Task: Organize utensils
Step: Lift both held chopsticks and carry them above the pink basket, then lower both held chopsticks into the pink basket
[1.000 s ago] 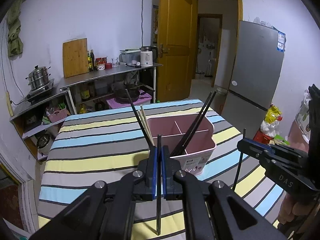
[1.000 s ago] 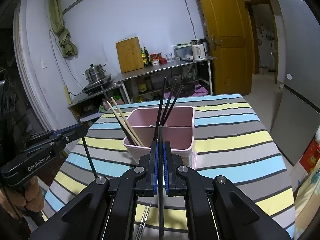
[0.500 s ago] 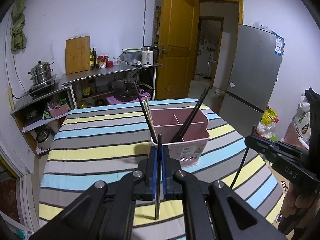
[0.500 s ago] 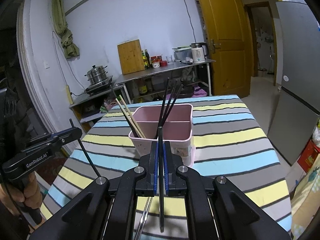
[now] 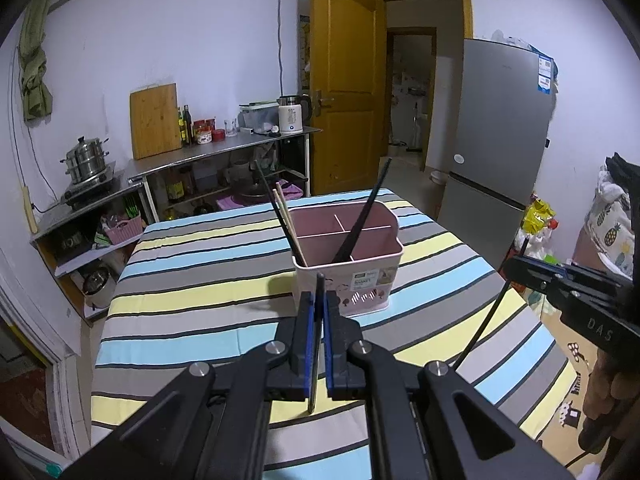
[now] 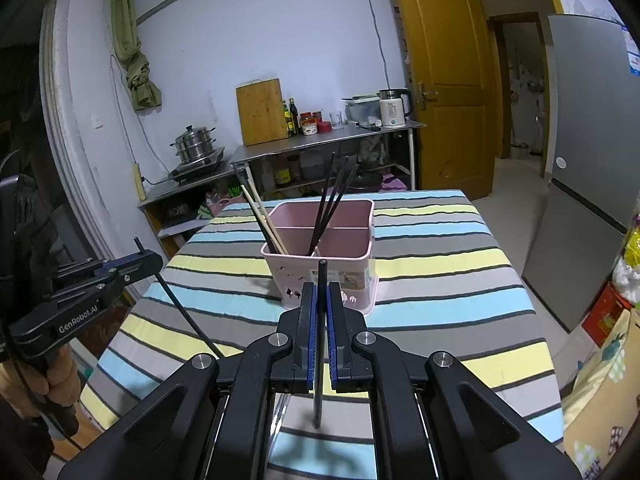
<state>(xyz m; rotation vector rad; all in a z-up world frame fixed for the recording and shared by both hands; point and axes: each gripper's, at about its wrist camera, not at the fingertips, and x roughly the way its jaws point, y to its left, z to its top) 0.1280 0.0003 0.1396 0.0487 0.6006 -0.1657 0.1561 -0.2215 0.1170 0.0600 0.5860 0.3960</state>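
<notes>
A pink divided utensil caddy [image 5: 352, 280] [image 6: 320, 268] stands on the striped tablecloth [image 5: 192, 280], with black chopsticks [image 6: 328, 208] and wooden chopsticks [image 6: 260, 216] leaning in it. My left gripper [image 5: 316, 304] is shut on an upright black chopstick [image 5: 312, 384], short of the caddy. My right gripper [image 6: 320, 294] is shut on another black chopstick [image 6: 318, 392], also a little back from the caddy. Each gripper shows in the other's view: the right one [image 5: 512, 268] at the right, the left one [image 6: 154, 260] at the left, each held by a hand.
A metal utensil [image 6: 280, 412] lies on the cloth under the right gripper. Beyond the table are a steel shelf [image 5: 224, 152] with pots, bottles and a kettle, a yellow door [image 5: 344, 112] and a grey fridge [image 5: 496, 140]. The table edges are near both hands.
Both grippers have drawn back from the caddy, which now looks smaller and farther off. Each still grips its black chopstick.
</notes>
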